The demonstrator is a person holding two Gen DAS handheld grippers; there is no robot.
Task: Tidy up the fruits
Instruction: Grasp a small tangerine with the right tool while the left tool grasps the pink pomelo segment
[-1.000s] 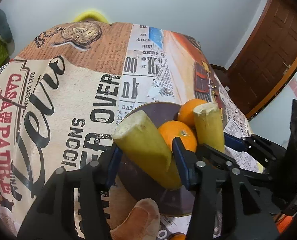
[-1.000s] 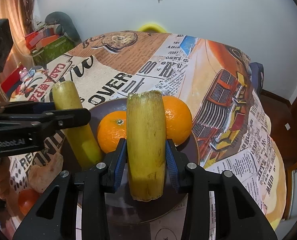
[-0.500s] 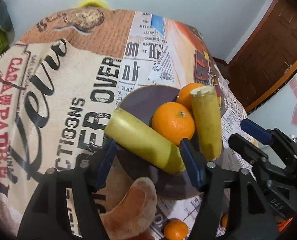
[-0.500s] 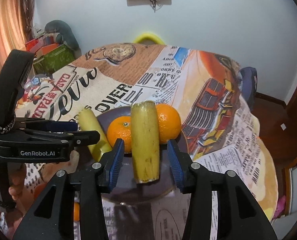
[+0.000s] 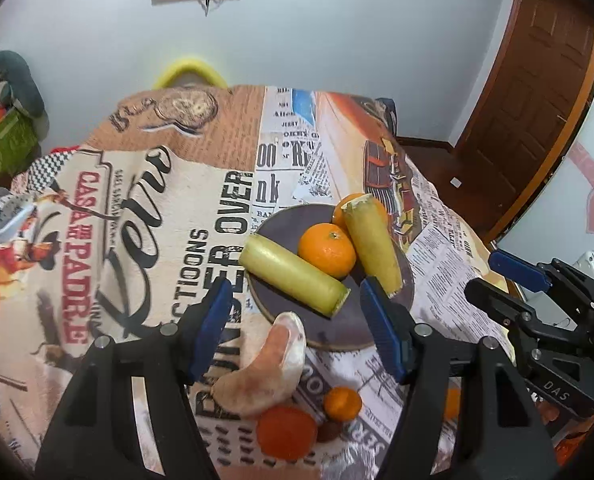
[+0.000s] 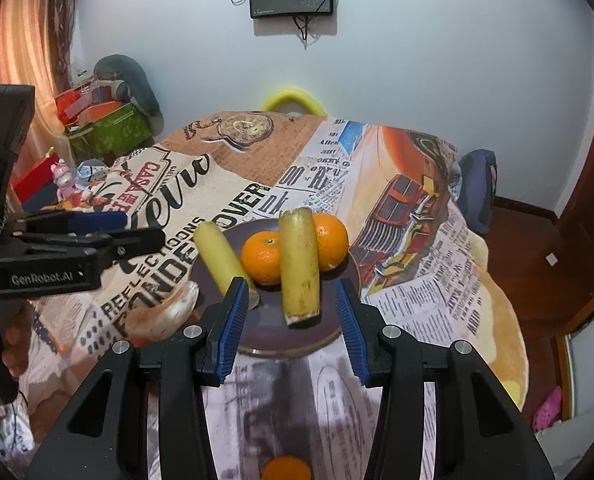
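A dark round plate on the printed tablecloth holds two yellow-green banana pieces and two oranges. The left banana piece lies on the plate's left side. The right banana piece leans on the oranges. My left gripper is open and empty, pulled back just short of the plate. My right gripper is open and empty over the plate's near rim. The right gripper also shows at the right of the left wrist view.
A peeled pale-orange fruit segment lies beside the plate's near left edge. A small orange and a red-orange fruit lie close in front. Another orange lies under the right gripper. Boxes stand beyond the table's left.
Both grippers opened, let go of the banana pieces onto the plate and drew back and up. The pieces now rest on the plate by the oranges.
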